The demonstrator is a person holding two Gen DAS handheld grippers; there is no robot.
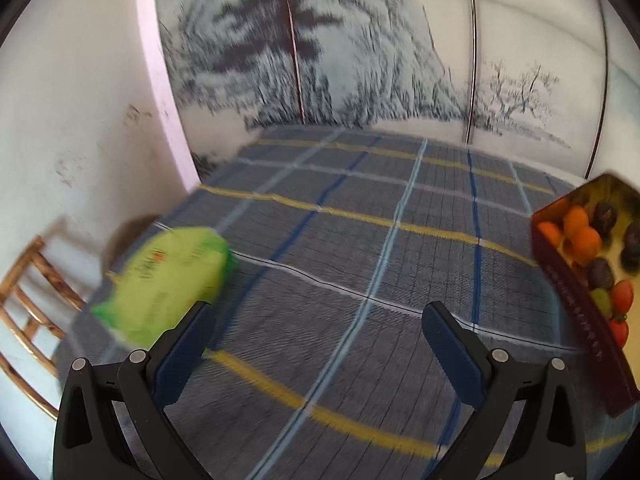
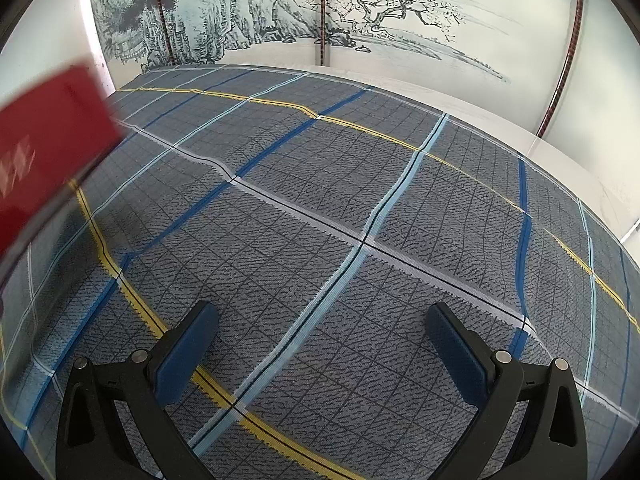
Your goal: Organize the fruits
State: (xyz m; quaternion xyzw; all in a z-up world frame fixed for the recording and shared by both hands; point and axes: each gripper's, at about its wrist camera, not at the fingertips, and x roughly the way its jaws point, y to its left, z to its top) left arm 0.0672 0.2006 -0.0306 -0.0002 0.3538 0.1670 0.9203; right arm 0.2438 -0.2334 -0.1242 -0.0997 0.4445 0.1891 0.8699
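Right wrist: plaid tablecloth [image 2: 320,220] beneath ink-landscape wall panels [image 2: 360,20].

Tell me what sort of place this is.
Probably a room in a home: a table under a plaid tablecloth, an ink-landscape folding screen behind it, a wooden chair beside it, and a red box of fruit.

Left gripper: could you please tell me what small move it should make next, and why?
Probably swing the left gripper right toward the red tin. Its fingers are open and empty over the plaid cloth, while the oranges and other fruit sit mixed in that tin at the view's right edge.
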